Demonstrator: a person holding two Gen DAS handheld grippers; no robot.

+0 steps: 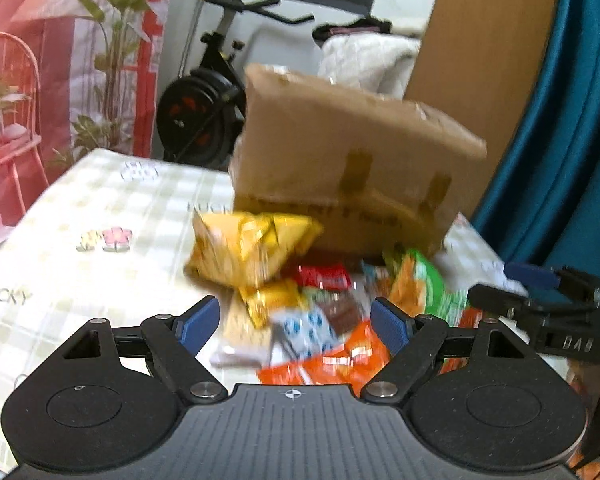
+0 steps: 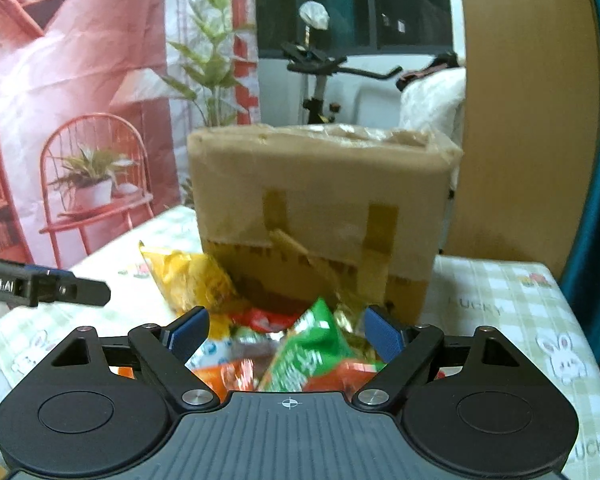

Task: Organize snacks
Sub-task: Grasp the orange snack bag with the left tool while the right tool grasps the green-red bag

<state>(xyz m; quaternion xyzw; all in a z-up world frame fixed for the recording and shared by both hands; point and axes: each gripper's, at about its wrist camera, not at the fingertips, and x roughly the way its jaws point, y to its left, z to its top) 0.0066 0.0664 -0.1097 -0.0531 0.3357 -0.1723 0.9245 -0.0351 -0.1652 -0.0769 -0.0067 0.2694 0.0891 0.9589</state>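
Observation:
A heap of snack packets lies on the checked tablecloth in front of a taped cardboard box (image 1: 340, 160) (image 2: 320, 208). A big yellow bag (image 1: 248, 248) (image 2: 188, 276) leans at the heap's left. Behind it lies a red packet (image 1: 324, 276). A green packet (image 1: 424, 280) (image 2: 312, 344), orange packets (image 1: 340, 360) and a blue-and-white packet (image 1: 312, 328) fill the front. My left gripper (image 1: 294, 326) is open above the heap, nothing between its blue pads. My right gripper (image 2: 286, 330) is open over the green packet, and it also shows at the left view's right edge (image 1: 540, 304).
The table (image 1: 80, 248) carries a pale green checked cloth with "LUCKY" prints. An exercise bike (image 1: 204, 108) stands beyond the far edge, beside a red printed backdrop (image 2: 60, 80). A wooden panel (image 2: 528, 120) and a teal curtain (image 1: 560, 120) close off the right side.

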